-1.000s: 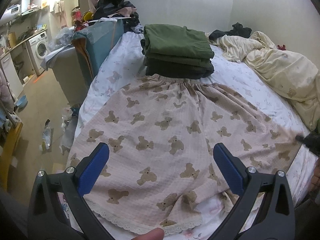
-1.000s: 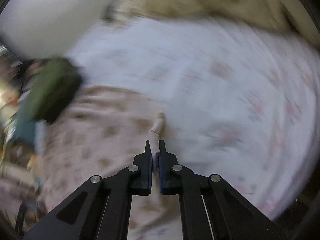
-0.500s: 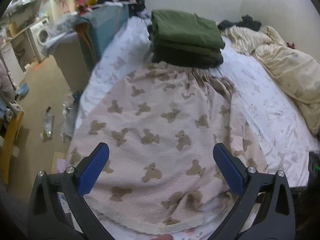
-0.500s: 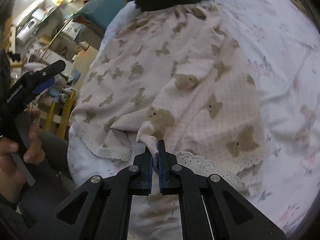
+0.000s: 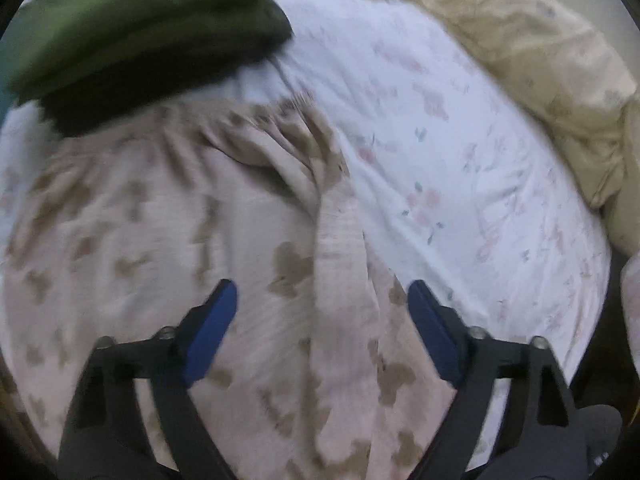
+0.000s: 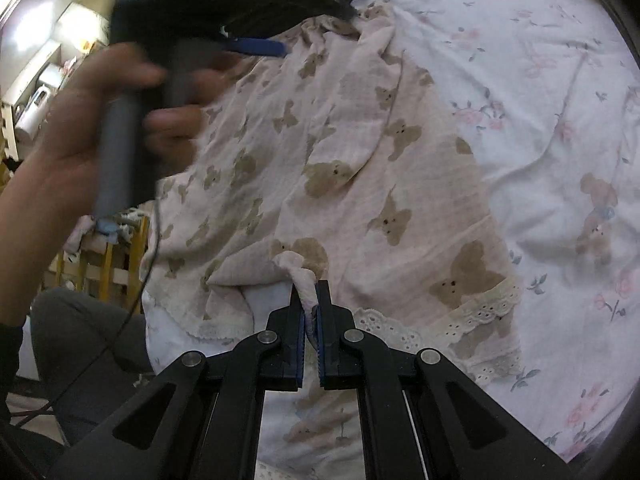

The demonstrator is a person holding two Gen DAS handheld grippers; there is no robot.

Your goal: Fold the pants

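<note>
Right gripper (image 6: 310,300) clenched on a pinch of pink fabric, a small twisted tuft of the pants (image 6: 360,168) standing up between the blue pads at the hem end. Just ahead of the fingertips, two leg openings edged with cream lace trim (image 6: 476,312), one to each side of the pinch. Beyond that, one pair of pink pants printed with brown bears, folded lengthwise with one half laid over the other, long axis running away from the hem toward the gathered waistband (image 5: 256,128) at the far end. Spread on a white floral bedsheet (image 6: 540,92).

Left gripper (image 5: 322,300) spread wide, nothing between the blue pads, hovering over the middle of the pants near the folded right edge; blurred here, so contact with the cloth hard to judge. Same gripper visible from the right wrist camera, gripped by the left hand (image 6: 80,132) above the waistband side.

Touching the waistband's far edge, one stack of folded clothes (image 5: 140,20), green on top and darker below; exact count of pieces unclear through the blur. One rumpled cream blanket (image 5: 540,52) along the far right of the bed, well apart from the pants.
</note>
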